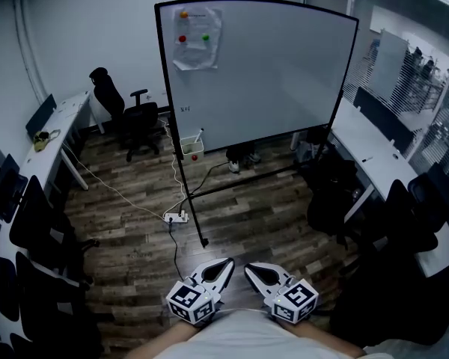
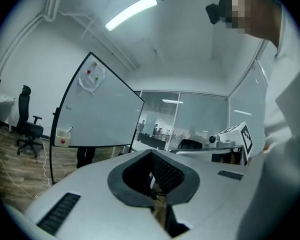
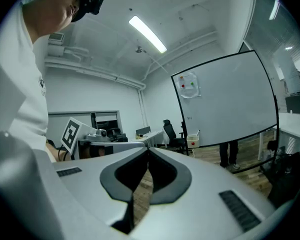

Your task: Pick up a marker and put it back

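- Marker (image 1: 200, 134) pokes from the holder box (image 1: 191, 148) on the whiteboard (image 1: 269, 73); likely light, rigid, slick, so pinch mid-barrel.
- Left tool (image 1: 223, 266) and right tool (image 1: 252, 270) are clenched on nothing, well away from the whiteboard.

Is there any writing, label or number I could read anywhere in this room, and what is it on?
Nothing here is legible enough to quote.
On the sheet of paper pinned to the whiteboard: faint print at the top, too small to read.
On the whiteboard's lower left: a small handwritten mark, too blurred to read.
On the cubes of the left tool and right tool: black-and-white square patterns, no words.
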